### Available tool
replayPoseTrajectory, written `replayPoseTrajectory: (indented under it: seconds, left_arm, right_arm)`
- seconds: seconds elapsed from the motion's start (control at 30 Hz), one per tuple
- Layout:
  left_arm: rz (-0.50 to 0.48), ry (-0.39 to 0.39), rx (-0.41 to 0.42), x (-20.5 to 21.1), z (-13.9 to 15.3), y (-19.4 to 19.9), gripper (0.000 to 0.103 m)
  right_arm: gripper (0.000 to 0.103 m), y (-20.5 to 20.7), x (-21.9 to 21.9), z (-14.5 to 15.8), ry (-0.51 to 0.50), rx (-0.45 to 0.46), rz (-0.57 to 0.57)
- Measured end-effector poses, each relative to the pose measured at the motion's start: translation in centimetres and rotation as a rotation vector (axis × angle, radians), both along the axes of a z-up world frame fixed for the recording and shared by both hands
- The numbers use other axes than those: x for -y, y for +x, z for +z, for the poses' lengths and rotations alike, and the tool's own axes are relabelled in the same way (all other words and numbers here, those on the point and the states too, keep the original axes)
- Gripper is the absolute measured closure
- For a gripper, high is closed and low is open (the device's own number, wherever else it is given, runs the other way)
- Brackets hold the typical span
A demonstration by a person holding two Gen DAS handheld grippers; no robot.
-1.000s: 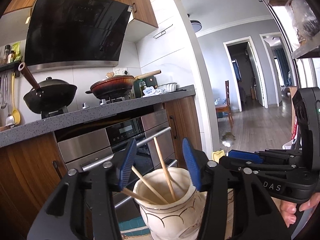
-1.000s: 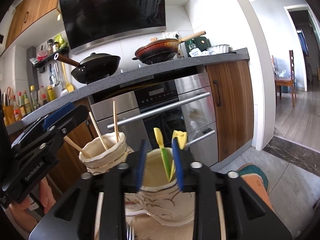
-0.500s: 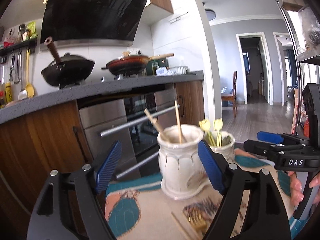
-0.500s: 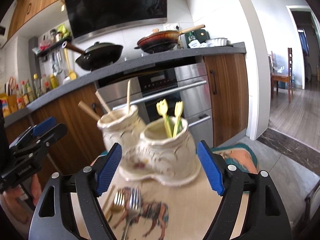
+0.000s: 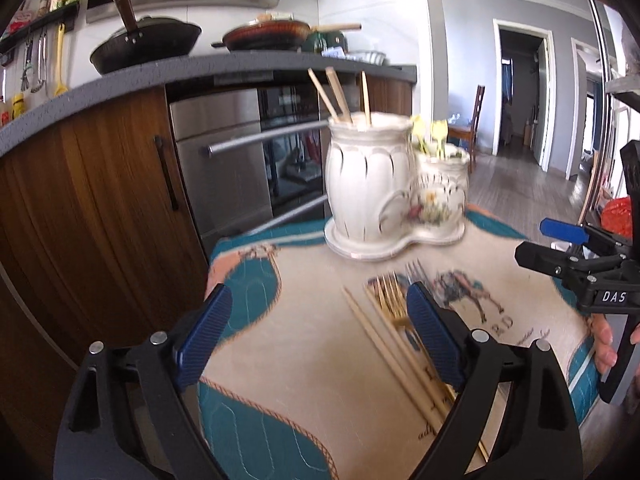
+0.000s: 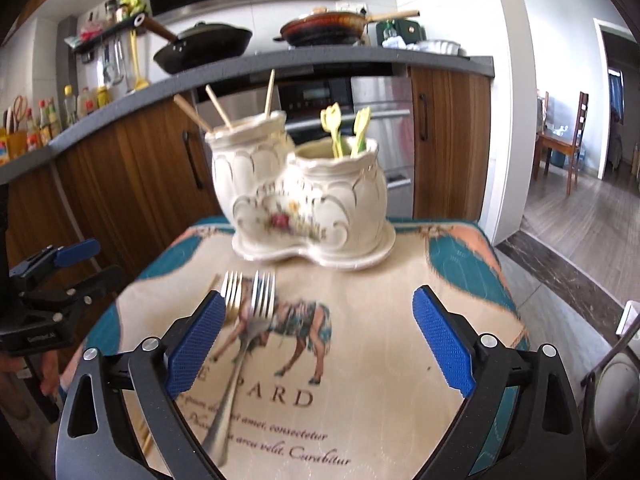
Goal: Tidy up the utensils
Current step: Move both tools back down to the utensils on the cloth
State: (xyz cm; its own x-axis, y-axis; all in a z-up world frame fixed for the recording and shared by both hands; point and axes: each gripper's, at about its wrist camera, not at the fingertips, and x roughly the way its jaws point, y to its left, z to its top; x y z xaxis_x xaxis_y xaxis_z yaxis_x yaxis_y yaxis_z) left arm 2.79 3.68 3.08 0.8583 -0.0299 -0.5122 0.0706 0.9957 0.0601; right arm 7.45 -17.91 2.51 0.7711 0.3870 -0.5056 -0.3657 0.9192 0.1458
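Forks point(image 6: 248, 300) lie on the table point(image 6: 380, 360) just ahead of the right gripper point(image 6: 316, 344), beside its left pad, handles running back toward it. Both the right and left gripper point(image 5: 316, 336) stand apart, empty. Chopsticks point(image 5: 396, 356) lie lengthwise by the left gripper's right pad; the holder point(image 6: 304, 204) stands beyond.

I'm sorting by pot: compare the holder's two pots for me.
The taller pot holds three wooden chopsticks leaning apart; the shorter pot holds two yellow-green utensils. The taller one stands on the left in the right wrist view, the shorter on the right. Both are cream ceramic, joined on one base.
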Motion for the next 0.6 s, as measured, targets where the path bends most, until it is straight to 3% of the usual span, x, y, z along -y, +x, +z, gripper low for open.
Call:
replayPoseTrajectory:
  seconds: [0.23, 0.5, 0.6]
  left_arm:
    - [-0.013, 0.002, -0.154, 1.2, -3.0, 1.1, 0.015]
    - [-0.030, -0.015, -0.190, 1.3, -4.1, 1.3, 0.015]
    - [-0.033, -0.034, -0.203, 1.1, -4.2, 1.4, 0.015]
  right_arm:
    - [0.009, 0.4, -1.1, -1.2, -0.040, -0.052, 0.035]
    - [0.011, 0.6, -2.7, -2.4, -0.085, -0.115, 0.097]
    - [0.024, 0.6, -3.9, -2.8, -0.105, -0.159, 0.140]
